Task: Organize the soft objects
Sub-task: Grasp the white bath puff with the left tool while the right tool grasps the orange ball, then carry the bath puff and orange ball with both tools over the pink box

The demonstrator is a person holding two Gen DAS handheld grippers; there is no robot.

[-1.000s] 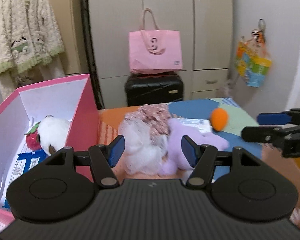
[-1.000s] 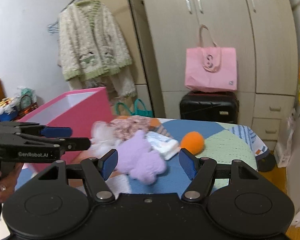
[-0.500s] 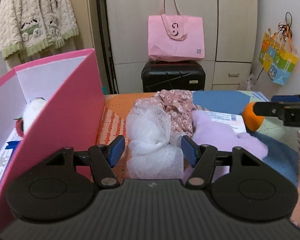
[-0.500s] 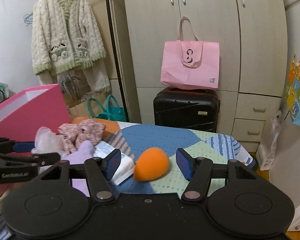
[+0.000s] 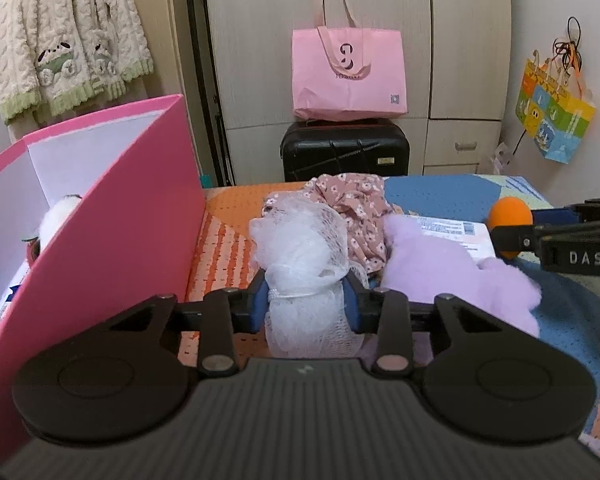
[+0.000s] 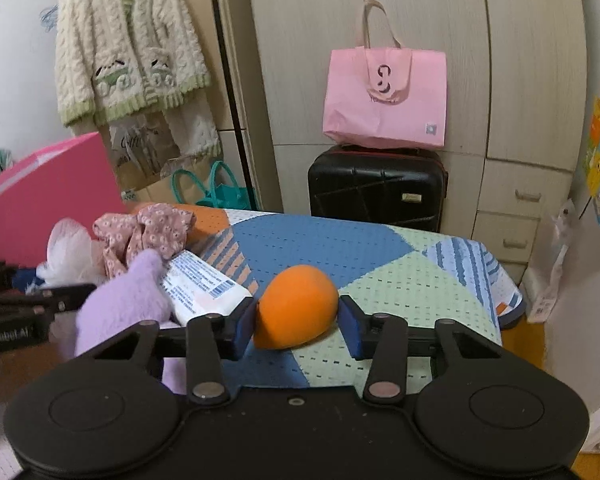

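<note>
A white mesh puff lies on the patterned tablecloth beside the pink box. My left gripper is closing on the puff's lower part, and both blue pads press into the mesh. An orange egg-shaped sponge sits between the fingers of my right gripper. Those jaws are closing too, with the pads against the sponge's sides. A purple plush, a floral fabric piece and a white labelled packet lie between the two. A white plush shows inside the box.
The pink box wall stands close on the left of the puff. The table's far right edge drops off near the sponge. Behind the table are a black suitcase with a pink bag on it, cupboards and a hanging cardigan.
Both grippers came forward and down over their objects, then narrowed: the left onto the white mesh puff, the right around the orange sponge.
</note>
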